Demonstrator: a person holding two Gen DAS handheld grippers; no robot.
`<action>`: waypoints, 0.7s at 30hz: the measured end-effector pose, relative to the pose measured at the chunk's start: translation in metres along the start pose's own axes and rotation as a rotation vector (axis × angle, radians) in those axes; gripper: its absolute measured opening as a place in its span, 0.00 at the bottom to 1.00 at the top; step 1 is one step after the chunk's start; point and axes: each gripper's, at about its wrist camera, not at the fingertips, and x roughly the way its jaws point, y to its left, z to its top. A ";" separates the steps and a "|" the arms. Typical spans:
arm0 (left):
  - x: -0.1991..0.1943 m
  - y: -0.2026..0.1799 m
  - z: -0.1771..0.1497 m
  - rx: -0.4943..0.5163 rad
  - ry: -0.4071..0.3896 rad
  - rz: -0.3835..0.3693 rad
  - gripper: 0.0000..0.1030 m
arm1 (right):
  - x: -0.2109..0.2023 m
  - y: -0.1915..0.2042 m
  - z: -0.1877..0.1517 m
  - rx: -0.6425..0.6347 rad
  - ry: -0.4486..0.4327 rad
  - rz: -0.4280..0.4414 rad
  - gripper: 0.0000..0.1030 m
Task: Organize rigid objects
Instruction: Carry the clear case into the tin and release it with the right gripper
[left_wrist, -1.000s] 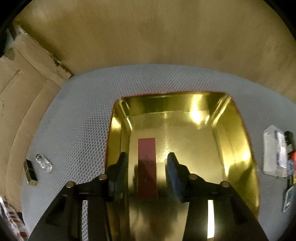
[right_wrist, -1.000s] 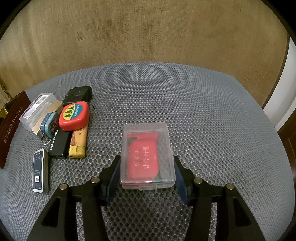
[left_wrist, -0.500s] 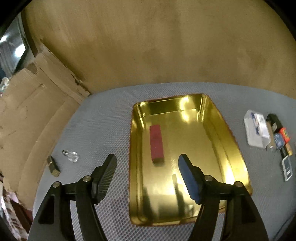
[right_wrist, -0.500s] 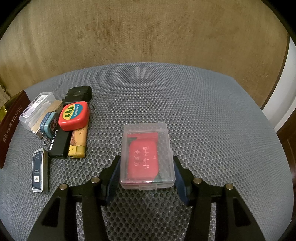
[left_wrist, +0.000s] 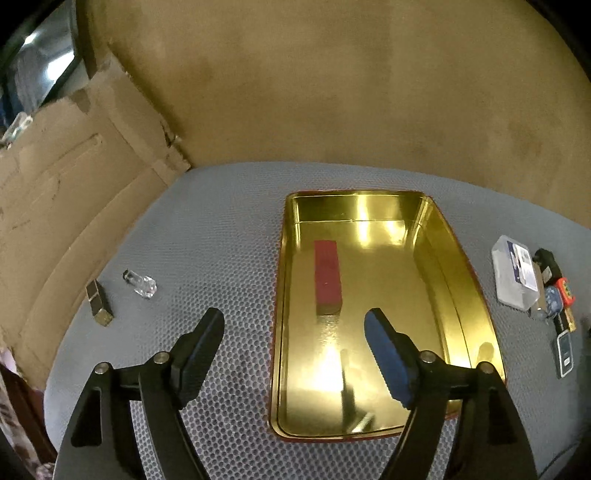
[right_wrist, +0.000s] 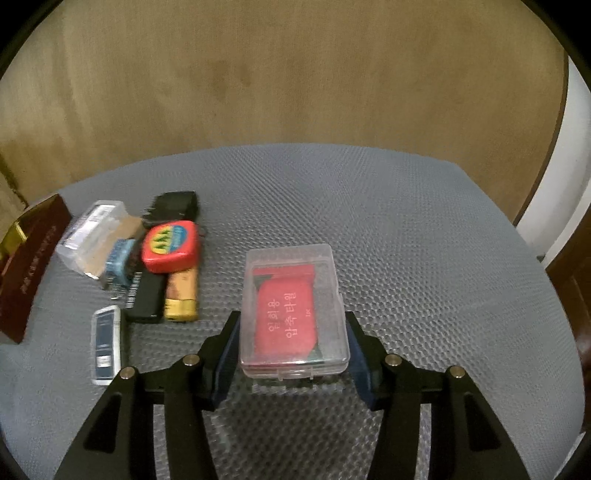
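Note:
A dark red bar lies flat inside the gold tin tray on the grey mesh surface. My left gripper hovers above the tray's near left rim; its jaws are opening and nothing is between them. In the right wrist view, my right gripper is shut on a clear plastic box holding a red packet. The box hangs slightly above the mesh, with its shadow below it. The tray's dark red outer wall shows at the far left of that view.
A cluster of small items lies right of the tray: a clear case, a red tape measure, a gold lighter and a white-blue device. A small glass bottle and a gold-black tube lie left, near cardboard.
My left gripper drew back and up from the tray with its jaws spreading wide, leaving the red bar in the tray. The right gripper rose a little with the clear box.

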 end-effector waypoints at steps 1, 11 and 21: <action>0.000 0.002 0.000 -0.010 0.001 0.002 0.74 | -0.004 0.005 0.001 -0.010 -0.003 0.005 0.52; -0.002 0.010 0.002 -0.016 -0.015 0.023 0.75 | -0.032 0.104 0.023 -0.179 -0.037 0.166 0.52; -0.002 0.031 0.006 -0.102 -0.015 0.056 0.75 | -0.049 0.227 0.048 -0.353 -0.063 0.344 0.52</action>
